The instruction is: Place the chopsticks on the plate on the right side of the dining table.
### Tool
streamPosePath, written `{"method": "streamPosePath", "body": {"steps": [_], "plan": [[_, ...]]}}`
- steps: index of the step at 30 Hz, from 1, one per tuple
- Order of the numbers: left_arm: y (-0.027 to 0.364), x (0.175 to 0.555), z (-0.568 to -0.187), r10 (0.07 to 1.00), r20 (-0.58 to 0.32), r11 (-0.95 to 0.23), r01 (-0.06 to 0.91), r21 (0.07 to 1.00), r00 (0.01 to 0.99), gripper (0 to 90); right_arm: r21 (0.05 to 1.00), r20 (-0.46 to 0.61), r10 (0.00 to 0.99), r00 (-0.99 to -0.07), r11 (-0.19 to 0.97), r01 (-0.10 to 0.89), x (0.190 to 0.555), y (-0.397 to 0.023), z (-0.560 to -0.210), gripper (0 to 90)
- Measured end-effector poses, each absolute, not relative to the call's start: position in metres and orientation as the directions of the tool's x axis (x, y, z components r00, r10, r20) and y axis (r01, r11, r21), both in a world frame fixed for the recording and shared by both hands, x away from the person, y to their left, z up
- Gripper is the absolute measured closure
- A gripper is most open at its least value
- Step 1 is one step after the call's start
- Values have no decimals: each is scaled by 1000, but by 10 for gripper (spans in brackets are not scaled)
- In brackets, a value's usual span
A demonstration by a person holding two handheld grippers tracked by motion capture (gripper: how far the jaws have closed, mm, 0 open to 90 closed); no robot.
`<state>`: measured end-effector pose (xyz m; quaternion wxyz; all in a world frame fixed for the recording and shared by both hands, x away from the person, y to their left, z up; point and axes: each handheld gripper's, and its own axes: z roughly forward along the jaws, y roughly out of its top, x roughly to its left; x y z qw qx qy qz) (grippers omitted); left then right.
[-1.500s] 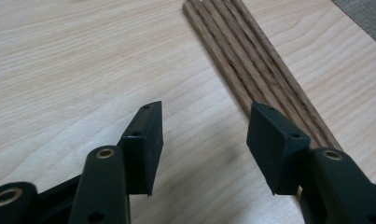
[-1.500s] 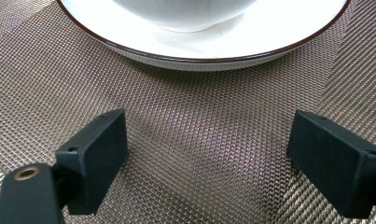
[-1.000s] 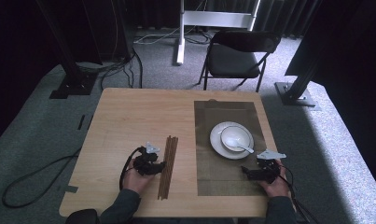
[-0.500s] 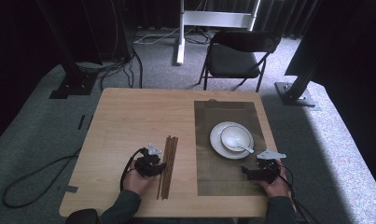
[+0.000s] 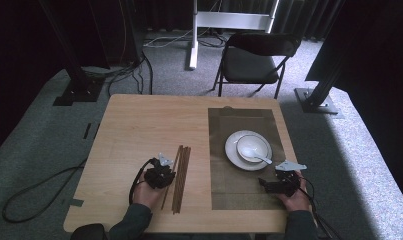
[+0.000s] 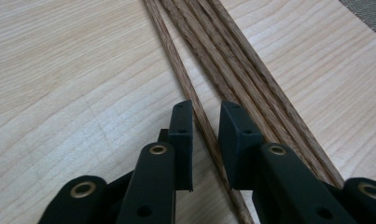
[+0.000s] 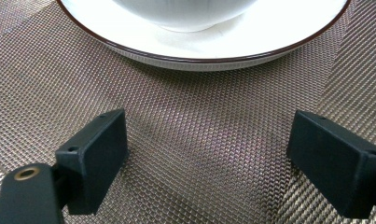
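Curtained studio: rig stands (image 5: 79, 80), cables (image 5: 36, 187)

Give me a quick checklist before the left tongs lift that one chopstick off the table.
1. Single chopstick between the left tongs, whose jaws have just been closing: ok.
2. Pads pressing on it: not ok, small gaps remain.
3. Other chopsticks outside the jaws: ok.
4. Right tongs open, nothing between them: ok.
5. Spoon lying in the bowl on the plate: ok.

A wooden table (image 5: 139, 125) is standing on grey carpet. Chopsticks (image 5: 180, 175) are lying on its bare wood, and a woven mat (image 5: 239, 125) is covering its right part.
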<state>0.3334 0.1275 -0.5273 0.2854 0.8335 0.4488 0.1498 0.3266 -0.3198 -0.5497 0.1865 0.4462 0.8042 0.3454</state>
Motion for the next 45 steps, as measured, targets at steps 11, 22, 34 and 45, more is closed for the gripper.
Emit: {"method": "streamPosePath", "body": {"steps": [11, 22, 34, 45], "plan": [[132, 344, -527, 854, -24, -400, 684, 611, 521, 821, 722, 8, 846, -532, 363, 589, 326, -320, -550, 116], [138, 358, -527, 862, -18, -391, 687, 612, 506, 846, 722, 8, 846, -532, 363, 588, 326, -320, -550, 116], [137, 376, -527, 853, -5, -409, 674, 615, 522, 847, 722, 8, 847, -531, 363, 589, 326, -320, -550, 116], [134, 398, -527, 813, 19, -471, 637, 611, 582, 848, 722, 9, 847, -531, 362, 589, 326, -320, -550, 116]]}}
